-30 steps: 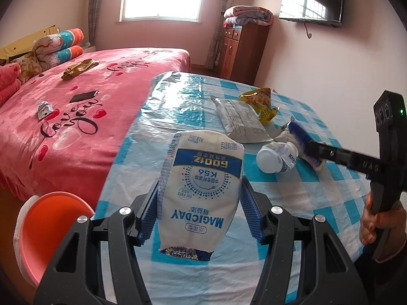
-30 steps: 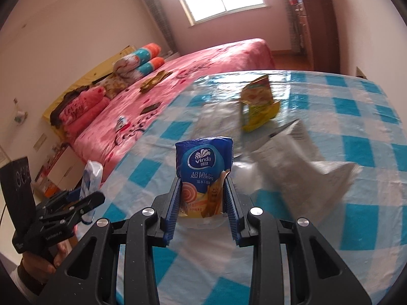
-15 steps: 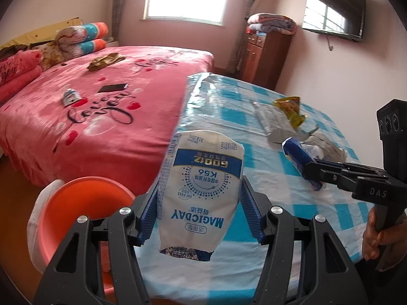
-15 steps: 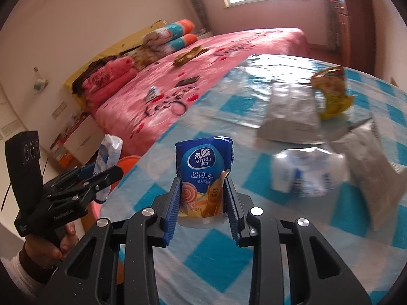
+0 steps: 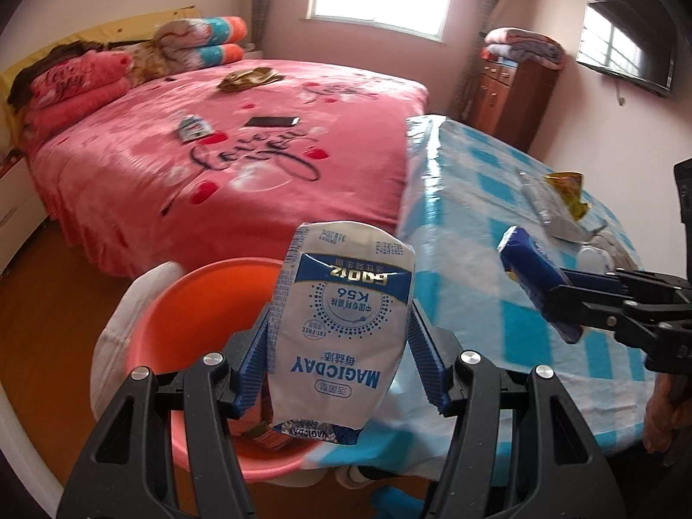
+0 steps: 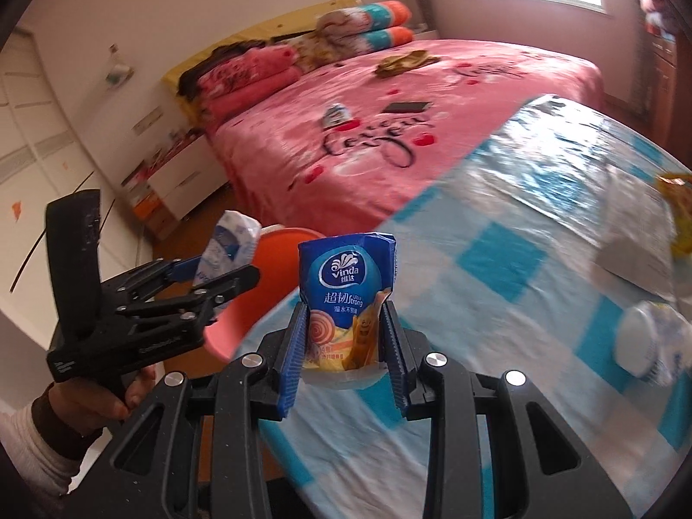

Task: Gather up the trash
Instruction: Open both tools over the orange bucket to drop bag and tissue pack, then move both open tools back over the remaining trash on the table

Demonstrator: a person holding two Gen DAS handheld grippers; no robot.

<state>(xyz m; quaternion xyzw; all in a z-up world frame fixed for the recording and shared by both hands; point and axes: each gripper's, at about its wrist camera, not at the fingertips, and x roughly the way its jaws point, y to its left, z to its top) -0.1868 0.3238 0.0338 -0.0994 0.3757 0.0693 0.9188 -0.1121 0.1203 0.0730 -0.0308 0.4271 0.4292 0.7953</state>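
Hiding bin [image 5: 194, 298] floor: milk pouch [image 5: 341, 328], left tongs [image 5: 341, 363].

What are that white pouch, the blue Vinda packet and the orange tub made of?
White pouch: probably thin plastic film, semi-glossy; it creases and has a crimped, foil-looking bottom seam.
Blue Vinda packet: soft glossy plastic wrap, wrinkled at the top where it shines.
Orange tub: looks like rigid moulded plastic, with a smooth, even rim.
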